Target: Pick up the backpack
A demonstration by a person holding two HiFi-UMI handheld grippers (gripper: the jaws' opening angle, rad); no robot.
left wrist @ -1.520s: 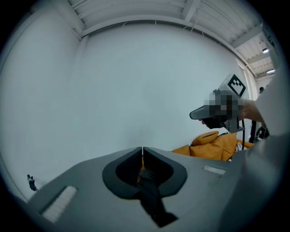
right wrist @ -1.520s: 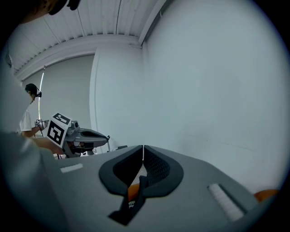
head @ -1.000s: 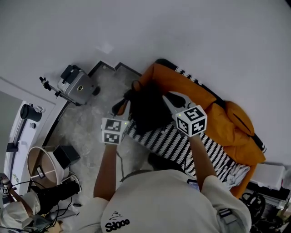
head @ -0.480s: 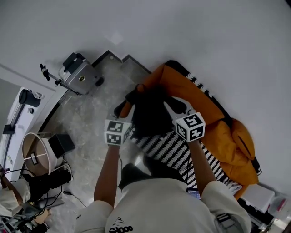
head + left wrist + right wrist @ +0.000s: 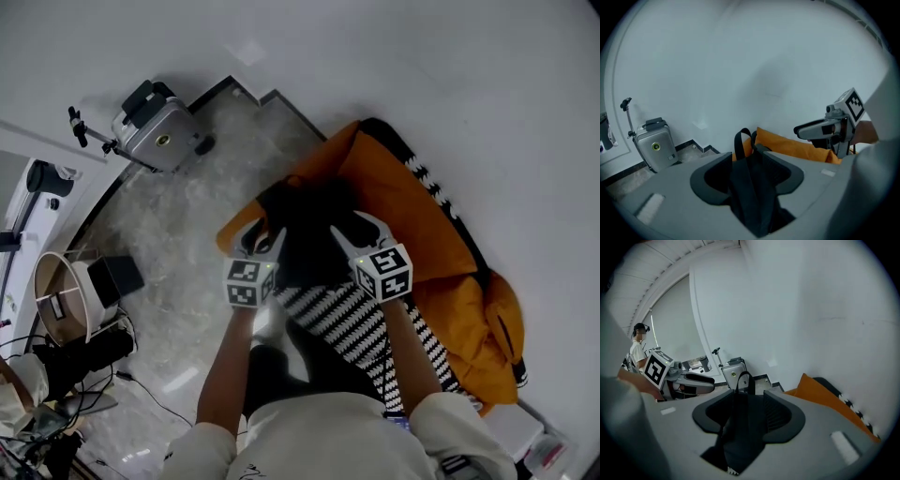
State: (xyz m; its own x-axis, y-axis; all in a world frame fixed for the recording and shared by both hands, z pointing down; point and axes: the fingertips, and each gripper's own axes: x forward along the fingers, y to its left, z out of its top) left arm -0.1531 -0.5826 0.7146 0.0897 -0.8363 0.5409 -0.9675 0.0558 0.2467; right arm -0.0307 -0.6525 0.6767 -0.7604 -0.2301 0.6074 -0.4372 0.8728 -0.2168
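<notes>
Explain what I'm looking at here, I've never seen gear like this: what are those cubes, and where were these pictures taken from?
A person holds a two-jaw gripper in each hand: the left gripper and the right gripper. The patterned cubes are part of them. The head view comes from a camera on the person's head, looking down; the two gripper views come from cameras riding on each gripper, looking along its jaws. A black backpack lies on an orange cushion beside striped cloth; a silver suitcase stands by the wall. Both pairs of jaws are opening, with the backpack between them.
</notes>
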